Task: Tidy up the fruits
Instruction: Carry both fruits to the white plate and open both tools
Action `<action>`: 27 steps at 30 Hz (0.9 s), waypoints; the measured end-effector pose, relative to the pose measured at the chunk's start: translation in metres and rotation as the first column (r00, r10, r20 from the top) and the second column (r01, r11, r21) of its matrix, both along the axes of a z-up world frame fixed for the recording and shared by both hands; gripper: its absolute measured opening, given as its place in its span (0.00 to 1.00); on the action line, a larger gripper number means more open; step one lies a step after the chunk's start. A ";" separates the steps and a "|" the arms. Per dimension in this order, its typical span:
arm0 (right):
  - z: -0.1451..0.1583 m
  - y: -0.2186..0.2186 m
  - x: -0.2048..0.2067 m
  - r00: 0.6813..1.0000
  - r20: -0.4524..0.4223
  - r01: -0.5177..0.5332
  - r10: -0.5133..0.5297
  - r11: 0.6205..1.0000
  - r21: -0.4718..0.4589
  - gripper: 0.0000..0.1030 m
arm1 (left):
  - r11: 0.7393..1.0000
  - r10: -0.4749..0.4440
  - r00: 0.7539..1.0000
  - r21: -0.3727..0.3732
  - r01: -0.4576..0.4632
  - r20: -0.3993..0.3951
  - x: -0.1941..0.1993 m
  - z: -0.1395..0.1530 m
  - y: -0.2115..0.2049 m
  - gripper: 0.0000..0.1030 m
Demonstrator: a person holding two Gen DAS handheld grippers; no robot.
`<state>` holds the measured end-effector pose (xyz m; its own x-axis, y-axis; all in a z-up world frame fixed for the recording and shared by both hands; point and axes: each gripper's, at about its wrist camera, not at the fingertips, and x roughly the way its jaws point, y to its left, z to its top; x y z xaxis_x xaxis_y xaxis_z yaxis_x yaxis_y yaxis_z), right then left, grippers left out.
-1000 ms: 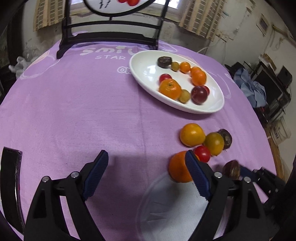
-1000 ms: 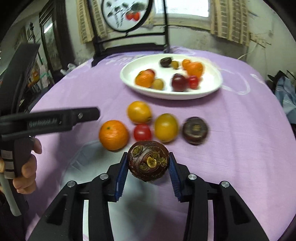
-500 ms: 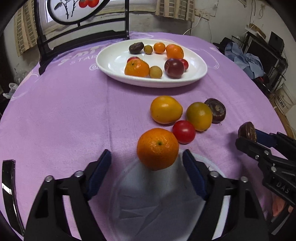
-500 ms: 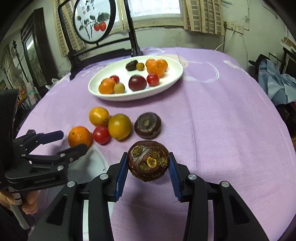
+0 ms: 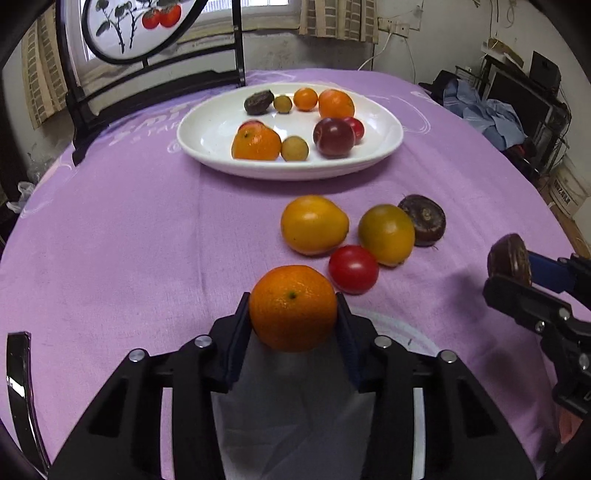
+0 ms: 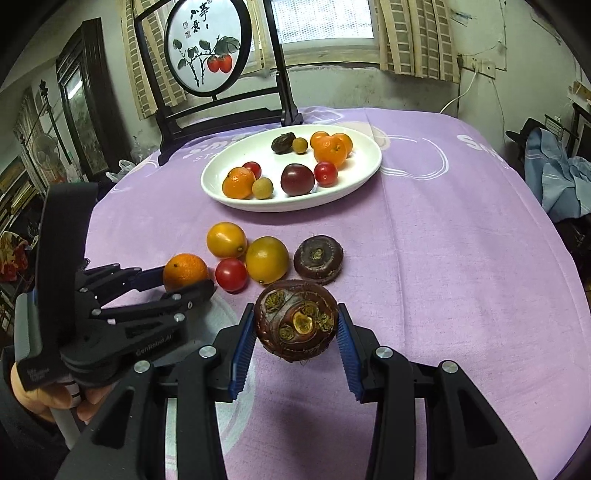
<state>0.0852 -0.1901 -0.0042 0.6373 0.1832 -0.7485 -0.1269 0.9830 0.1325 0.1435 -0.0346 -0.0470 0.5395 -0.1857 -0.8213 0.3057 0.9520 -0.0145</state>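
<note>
On the purple tablecloth [image 5: 110, 229], near its front edge, an orange [image 5: 293, 307] sits between the two pads of the left gripper [image 5: 293, 325], whose jaws are closing with both pads already against the fruit's sides. Just beyond the orange lie a red tomato [image 5: 353, 268], a yellow-orange fruit [image 5: 314, 224], a greenish-yellow fruit [image 5: 386, 235] and a dark brown fruit [image 5: 424, 220], grouped close together, the tomato nearly touching the orange. To the right, the right gripper [image 6: 295, 332] is clenched on another dark brown fruit, a rough round one [image 6: 296, 325] with yellowish spots on its face, held clear above the cloth. Farther back stands a white oval plate [image 5: 207, 136] with more fruit in it: two larger oranges, a small orange, a dark plum, red tomatoes, two small tan fruits and a dark wrinkled one. Under both grippers a pale round patch [image 5: 399, 328] shows on the cloth. A hand [image 6: 29, 395] grips the left gripper's handle at the lower left of the right wrist view. Behind the table is a black chair back [image 6: 221, 118] with a round painted panel [image 6: 207, 48], and a curtained window [image 6: 325, 22].
</note>
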 end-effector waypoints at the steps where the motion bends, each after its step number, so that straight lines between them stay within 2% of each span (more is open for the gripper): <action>1: 0.000 0.000 0.000 1.000 0.000 0.001 -0.001 1.000 0.000 0.42 | 1.000 0.005 1.000 -0.009 -0.005 -0.007 0.000 0.001 0.002 0.41; 6: -0.005 -0.004 0.004 1.000 -0.003 0.019 -0.019 1.000 -0.001 0.42 | 0.996 0.044 0.999 -0.076 -0.045 -0.004 0.002 0.024 0.019 0.41; 10: -0.011 -0.006 0.010 0.998 -0.033 0.045 -0.045 0.999 -0.007 0.42 | 0.997 0.055 0.998 -0.053 -0.054 0.009 0.004 0.038 0.024 0.41; 13: 0.002 -0.005 0.011 0.999 -0.008 0.036 -0.036 0.999 0.028 0.42 | 0.997 0.051 0.999 -0.050 -0.050 0.008 0.011 0.049 0.027 0.41; 18: 0.036 0.004 0.030 0.998 0.055 -0.011 0.011 1.000 0.001 0.42 | 0.998 0.030 0.999 -0.057 -0.028 0.040 0.033 0.077 0.024 0.41; 23: 0.059 0.009 0.070 0.994 0.106 -0.023 0.023 1.000 -0.001 0.42 | 0.998 0.055 0.995 -0.045 -0.052 0.084 0.067 0.098 0.018 0.41; 27: 0.061 0.014 0.104 0.994 0.108 -0.040 0.036 0.999 0.032 0.42 | 0.995 0.089 0.993 -0.057 -0.085 0.071 0.103 0.097 0.017 0.41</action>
<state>0.1897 -0.1758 0.0570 0.7055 0.2333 -0.6692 -0.1794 0.9723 0.1499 0.2463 -0.0179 0.0497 0.6143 -0.1784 -0.7686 0.2237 0.9735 -0.0471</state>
